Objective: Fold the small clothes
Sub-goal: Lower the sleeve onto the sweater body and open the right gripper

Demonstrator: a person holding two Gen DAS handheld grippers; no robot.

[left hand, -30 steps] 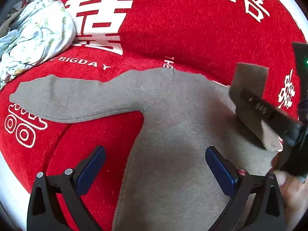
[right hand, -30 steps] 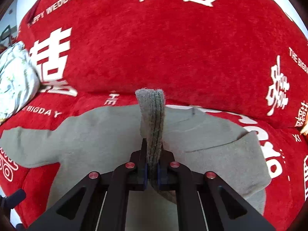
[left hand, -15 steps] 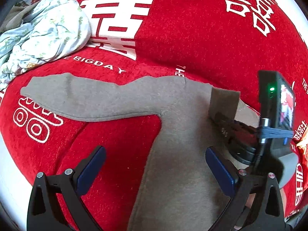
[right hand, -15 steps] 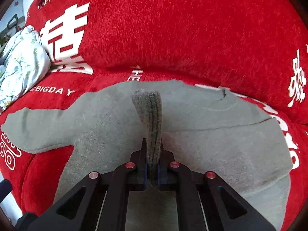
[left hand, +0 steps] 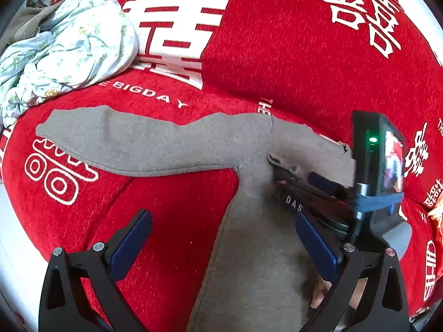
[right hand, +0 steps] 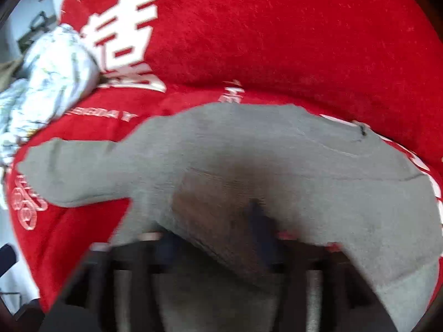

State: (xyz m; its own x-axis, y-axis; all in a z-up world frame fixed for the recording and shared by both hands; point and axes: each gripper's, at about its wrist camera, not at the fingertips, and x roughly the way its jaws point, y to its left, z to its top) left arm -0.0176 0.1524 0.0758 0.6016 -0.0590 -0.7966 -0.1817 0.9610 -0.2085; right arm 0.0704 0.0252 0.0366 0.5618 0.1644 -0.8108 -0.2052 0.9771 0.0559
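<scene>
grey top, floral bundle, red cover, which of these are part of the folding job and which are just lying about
Part of the job:
- grey top, one sleeve spread flat, the other laid across its body
- right gripper, jaws opening over that folded sleeve
- left gripper, open above the top

Just lying about:
- floral bundle
- red cover, the work surface only

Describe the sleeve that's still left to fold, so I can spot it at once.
On the red sofa cover with white lettering, the grey sweater lies flat. Its unfolded sleeve stretches out flat toward the crumpled floral cloth, ending beside a white printed pattern. It is the only long grey strip lying directly on the red.
</scene>
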